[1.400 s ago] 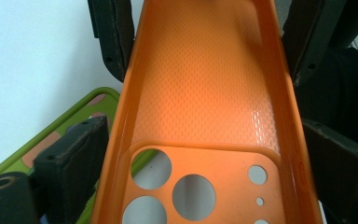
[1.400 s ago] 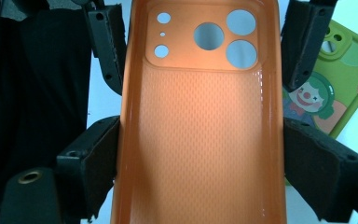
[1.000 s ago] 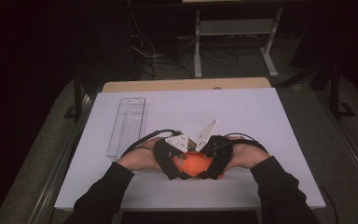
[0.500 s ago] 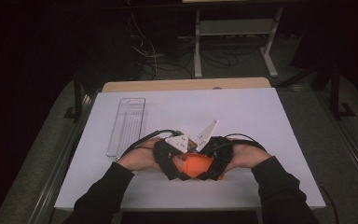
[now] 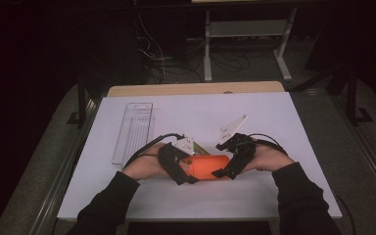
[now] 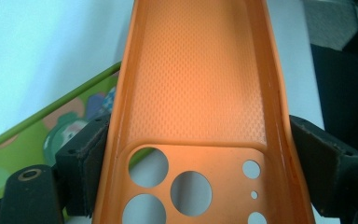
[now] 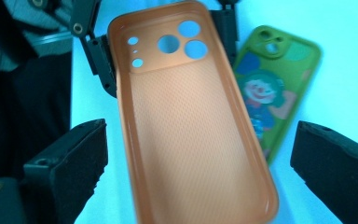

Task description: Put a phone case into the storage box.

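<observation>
**Left gripper clamps the orange phone case as the right one lets go**

At the far left of the white table top point(image 5: 274, 112), seen from the high view, lies a clear ribbed plastic tray point(image 5: 133, 132), long and narrow, well apart from both hands.

Next comes the left gripper point(image 5: 188, 169), held in the person's left hand point(image 5: 144, 166) near the front middle of the table. In the left gripper view its two black jaws stand on either long side of the orange soft-plastic phone case point(image 6: 198, 88), with the padded faces pressed against the case's rims at the end where the round camera holes are cut. The case is turned so that its dimpled inside faces the camera, and it reaches away from the jaws, off the table.

Just behind and beside the orange case, flat on the table, lies a green phone case printed with a cartoon clown point(image 7: 270, 93); its edge shows under the left jaw in the left gripper view.

To the right, the right gripper point(image 5: 225, 169) faces the free end of the orange case. Its jaws have just been opening; in the right gripper view they stand wide apart on either side of the case, with clear gaps and no contact.
</observation>
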Available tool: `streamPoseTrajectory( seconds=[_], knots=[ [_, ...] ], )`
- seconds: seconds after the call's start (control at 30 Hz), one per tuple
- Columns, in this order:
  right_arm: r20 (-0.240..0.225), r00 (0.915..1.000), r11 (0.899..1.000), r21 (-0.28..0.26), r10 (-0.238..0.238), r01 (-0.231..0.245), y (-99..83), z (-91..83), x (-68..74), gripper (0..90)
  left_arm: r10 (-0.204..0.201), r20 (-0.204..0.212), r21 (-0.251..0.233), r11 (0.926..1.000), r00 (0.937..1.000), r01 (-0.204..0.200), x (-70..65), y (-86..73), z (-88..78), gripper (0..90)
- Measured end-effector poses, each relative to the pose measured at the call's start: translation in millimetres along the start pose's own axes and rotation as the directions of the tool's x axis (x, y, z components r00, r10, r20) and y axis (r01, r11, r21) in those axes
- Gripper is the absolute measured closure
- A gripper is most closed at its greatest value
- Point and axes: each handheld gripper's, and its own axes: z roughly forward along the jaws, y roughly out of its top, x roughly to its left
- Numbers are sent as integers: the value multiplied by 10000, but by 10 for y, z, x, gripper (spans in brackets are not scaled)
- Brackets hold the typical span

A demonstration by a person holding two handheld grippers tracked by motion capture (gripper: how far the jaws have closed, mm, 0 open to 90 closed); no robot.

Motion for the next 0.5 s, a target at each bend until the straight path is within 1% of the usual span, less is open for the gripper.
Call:
streamPoseTrajectory(
  seconds=[0.03, 0.13, 0.2, 0.23, 0.27, 0.3, 0.33, 0.4, 0.43, 0.47, 0.5],
  knots=[
    [94, 9999, 9999, -140, -72, 73, -4, -10, -22, 30, -76, -60, -29, 10000, 10000, 76, 3, -6, -4, 156],
    [523, 9985, 9993, -353, 133, -115, -31, -62, -70, 28, -401, -256, -3, 9992, 9989, 401, 20, -23, -7, 156],
    [686, 9966, 9982, -407, 458, -431, -55, -91, -99, 27, -563, -512, 69, 9984, 9971, 568, 30, -36, -1, 156],
    [754, 9950, 9971, -426, 654, -623, -69, -103, -114, 25, -732, -634, 70, 9973, 9953, 738, 34, -42, 5, 156],
    [842, 9922, 9948, -517, 924, -883, -85, -113, -124, 25, -785, -727, 67, 9968, 9943, 792, 34, -44, 8, 156],
    [905, 9914, 9945, -528, 948, -903, -93, -116, -134, 25, -878, -928, 76, 9960, 9918, 889, 40, -48, 11, 156],
    [1019, 9861, 9905, -527, 1315, -1267, -109, -125, -136, 26, -986, -1091, 57, 9950, 9891, 998, 45, -51, 14, 156],
    [1136, 9805, 9865, -539, 1601, -1548, -136, -131, -158, 26, -1145, -1319, 57, 9932, 9846, 1163, 56, -55, 19, 156],
    [1163, 9759, 9820, -626, 1848, -1785, -152, -135, -160, 26, -1292, -1478, 52, 9913, 9805, 1314, 58, -56, 22, 156],
    [1164, 9703, 9759, -767, 2123, -2043, -166, -140, -158, 30, -1395, -1564, 15, 9899, 9778, 1415, 58, -56, 24, 156],
    [1164, 9633, 9688, -852, 2417, -2328, -168, -146, -146, 31, -1489, -1677, -4, 9885, 9745, 1510, 60, -57, 23, 156]
  ],
)
